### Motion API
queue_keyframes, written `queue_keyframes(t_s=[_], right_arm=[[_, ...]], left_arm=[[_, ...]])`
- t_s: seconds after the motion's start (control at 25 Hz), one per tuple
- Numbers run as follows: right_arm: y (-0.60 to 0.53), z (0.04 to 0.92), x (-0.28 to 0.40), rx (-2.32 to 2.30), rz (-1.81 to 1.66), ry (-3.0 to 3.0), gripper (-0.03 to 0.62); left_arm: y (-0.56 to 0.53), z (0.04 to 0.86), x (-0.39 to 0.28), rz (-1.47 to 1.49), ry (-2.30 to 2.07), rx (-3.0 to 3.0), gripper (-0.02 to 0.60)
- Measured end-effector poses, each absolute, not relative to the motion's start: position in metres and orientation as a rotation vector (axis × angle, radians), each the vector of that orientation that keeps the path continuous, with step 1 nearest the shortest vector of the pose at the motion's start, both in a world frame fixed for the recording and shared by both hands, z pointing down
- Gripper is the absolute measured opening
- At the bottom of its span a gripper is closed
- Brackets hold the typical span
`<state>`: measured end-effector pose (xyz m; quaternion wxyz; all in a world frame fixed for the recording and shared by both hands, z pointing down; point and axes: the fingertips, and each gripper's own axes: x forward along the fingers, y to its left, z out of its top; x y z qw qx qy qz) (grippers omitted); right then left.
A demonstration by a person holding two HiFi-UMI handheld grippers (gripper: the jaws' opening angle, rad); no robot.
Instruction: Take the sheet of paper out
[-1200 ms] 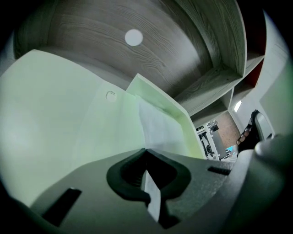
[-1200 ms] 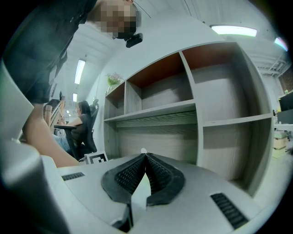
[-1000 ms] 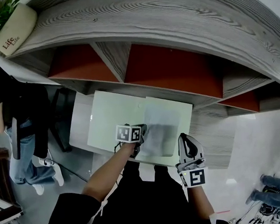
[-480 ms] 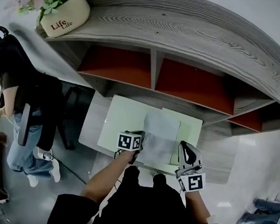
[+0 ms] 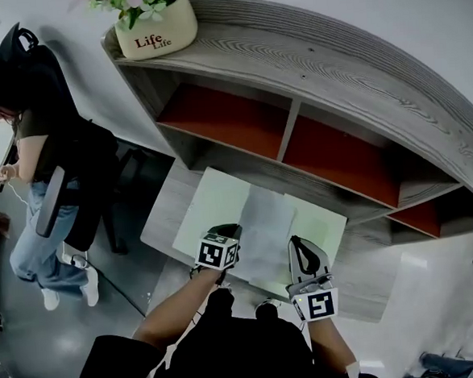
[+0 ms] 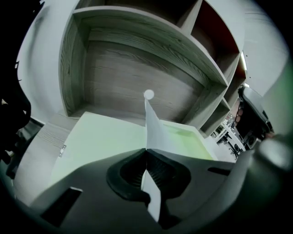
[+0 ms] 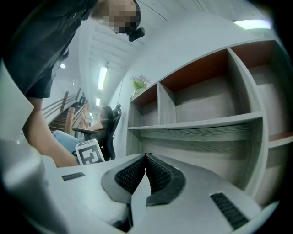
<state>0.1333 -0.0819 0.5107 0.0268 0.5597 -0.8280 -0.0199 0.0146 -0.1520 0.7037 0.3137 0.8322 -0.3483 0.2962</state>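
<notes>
Edgewise, sheet of paper (image 6: pixel 154 127) pinched between jaws of left gripper (image 6: pixel 146 151)

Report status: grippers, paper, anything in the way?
Left gripper shut on the sheet of paper. Right gripper shut, nothing seen past its tips. Sheet held over the green folder. No obstruction seen.
</notes>
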Motion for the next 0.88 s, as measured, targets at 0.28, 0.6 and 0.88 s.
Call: queue_keyframes(t_s=[0.28,0.6,0.88], right_arm=[[-0.094,0.499,0.131,1.745,-0.103,-2.552,0.023],[-0.105,0.484,0.138,1.786,-0.148,-2.529,0.023],[-0.102,0.484,0.129,1.785,-0.158,-2.521,0.023]], left_arm=[[-0.158,0.659,0.003,0.604,-0.986,2.289,0.008],[-0.160,0.603,0.006,0.423,-1.074,2.478,0.008],[-0.151,0.572,0.011,0.333,-1.104,2.585,0.008]])
